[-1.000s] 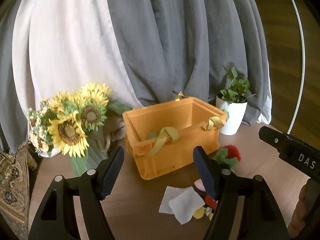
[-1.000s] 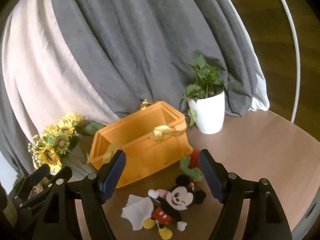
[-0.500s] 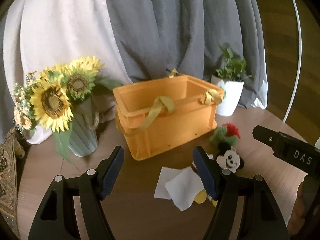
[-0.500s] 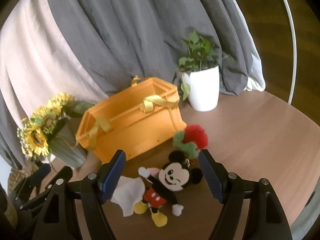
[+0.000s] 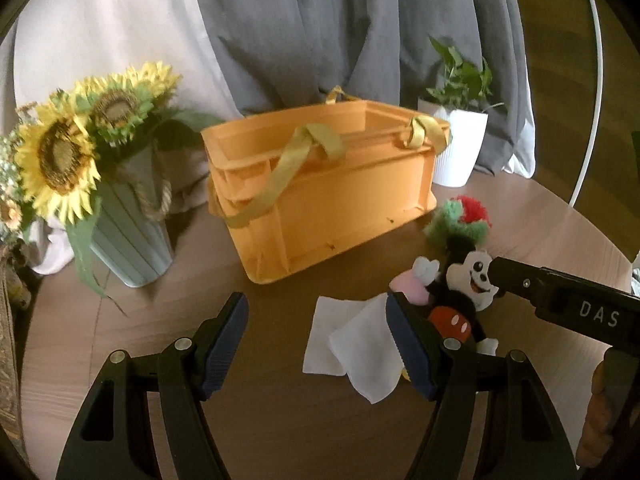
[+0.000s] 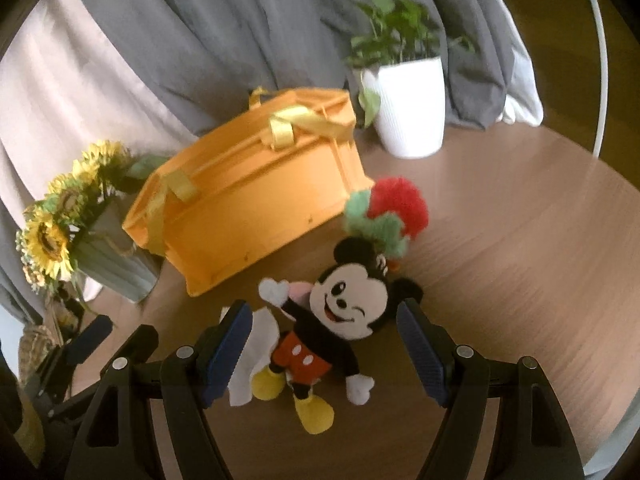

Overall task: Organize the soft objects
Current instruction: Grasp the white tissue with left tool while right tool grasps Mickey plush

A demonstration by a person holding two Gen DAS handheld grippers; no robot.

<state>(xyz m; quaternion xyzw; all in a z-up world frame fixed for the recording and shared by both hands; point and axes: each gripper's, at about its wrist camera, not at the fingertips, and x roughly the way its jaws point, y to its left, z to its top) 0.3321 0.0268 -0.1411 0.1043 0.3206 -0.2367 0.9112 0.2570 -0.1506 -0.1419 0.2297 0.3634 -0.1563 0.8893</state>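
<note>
Right gripper (image 6: 324,350): jaws stand well apart with nothing clamped. It hangs over the mouse plush toy (image 6: 336,320), whose head and torso show in the gap between the two blue-padded fingers (image 6: 228,356); no pad touches it. The toy lies on its back on the round wooden table (image 6: 520,272), face up, one white-gloved arm raised toward the crate.

Left gripper (image 5: 318,346): jaws likewise apart and empty. Bare table top shows between them. Its right finger (image 5: 410,354) overlaps the edge of the white cloth (image 5: 352,354) in view; contact cannot be confirmed. The cloth lies crumpled flat on the table, touching the toy's left side, partly under its yellow foot in the right wrist view.

Red and green pom-pom (image 6: 384,212): on the table just behind the toy's head, touching its ear, near the front corner of the crate.

Orange crate (image 5: 320,188): upright, open top, yellow ribbon handles (image 5: 296,164) draped over its rim. Its contents cannot be seen. All three soft items lie outside it, in front.

Periphery: sunflower vase (image 5: 120,224) left of the crate; white potted plant (image 6: 408,100) behind its right end; grey and pale curtains (image 5: 320,20) behind.
</note>
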